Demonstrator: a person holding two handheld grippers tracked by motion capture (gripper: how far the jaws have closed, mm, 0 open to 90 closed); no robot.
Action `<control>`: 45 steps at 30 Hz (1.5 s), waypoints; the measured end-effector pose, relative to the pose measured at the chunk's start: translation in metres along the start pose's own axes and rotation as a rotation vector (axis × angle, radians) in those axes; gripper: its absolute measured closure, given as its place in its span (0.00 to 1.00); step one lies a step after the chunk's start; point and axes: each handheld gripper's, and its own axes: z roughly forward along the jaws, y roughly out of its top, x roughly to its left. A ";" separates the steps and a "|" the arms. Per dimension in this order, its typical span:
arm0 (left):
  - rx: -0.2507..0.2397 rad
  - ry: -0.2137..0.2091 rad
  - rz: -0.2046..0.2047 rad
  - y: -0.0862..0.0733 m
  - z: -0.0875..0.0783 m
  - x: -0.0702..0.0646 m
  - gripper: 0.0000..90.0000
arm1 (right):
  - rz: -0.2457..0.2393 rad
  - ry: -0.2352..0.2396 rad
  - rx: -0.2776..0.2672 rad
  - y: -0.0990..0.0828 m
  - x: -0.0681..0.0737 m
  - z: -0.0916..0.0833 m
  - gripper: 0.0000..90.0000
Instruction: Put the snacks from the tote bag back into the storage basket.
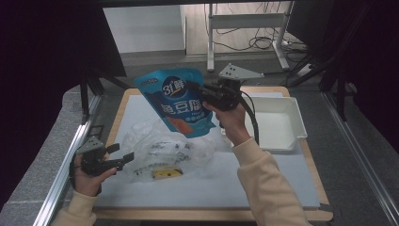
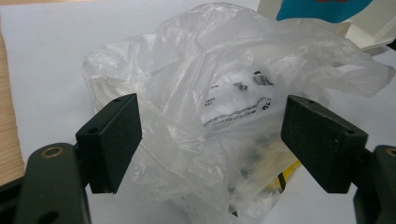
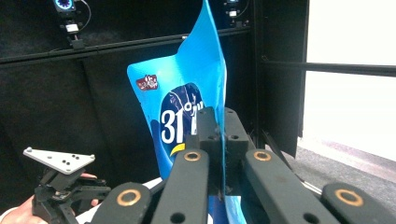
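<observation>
Right gripper (image 1: 200,89) has its jaws clamped on the edge of a blue snack pouch (image 1: 181,101), held aloft above the clear plastic bag (image 1: 162,148) on the white mat (image 1: 282,183). Left gripper (image 1: 123,157) rests at the bag's left edge, jaws apart, empty. Judged step: pouch lifted clear of the bag; next likely calls for carrying it to the white tray (image 1: 294,127), or the left pinning the bag.

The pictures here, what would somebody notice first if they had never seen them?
Most likely the bright blue pouch, held up in the air above the middle of the table by the right gripper, whose jaws are pinched shut on its edge. Next comes the crumpled clear plastic bag lying on the white mat below it, with the left gripper open beside it.
</observation>
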 end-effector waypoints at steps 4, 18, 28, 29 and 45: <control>0.000 0.001 0.001 0.000 -0.001 0.001 0.23 | 0.003 -0.011 -0.006 0.002 -0.004 -0.004 0.99; 0.000 0.002 -0.002 0.000 -0.002 0.002 0.23 | -0.003 -0.057 -0.027 0.010 -0.018 -0.024 0.99; 0.005 0.000 -0.002 0.000 0.000 0.002 0.23 | 0.000 -0.089 -0.040 0.013 -0.028 -0.037 0.99; 0.006 0.000 -0.002 0.000 0.000 0.002 0.23 | 0.001 -0.093 -0.042 0.013 -0.029 -0.038 0.99; 0.010 -0.003 -0.006 0.000 0.001 0.001 0.23 | 0.010 -0.165 -0.054 0.019 -0.051 -0.066 0.99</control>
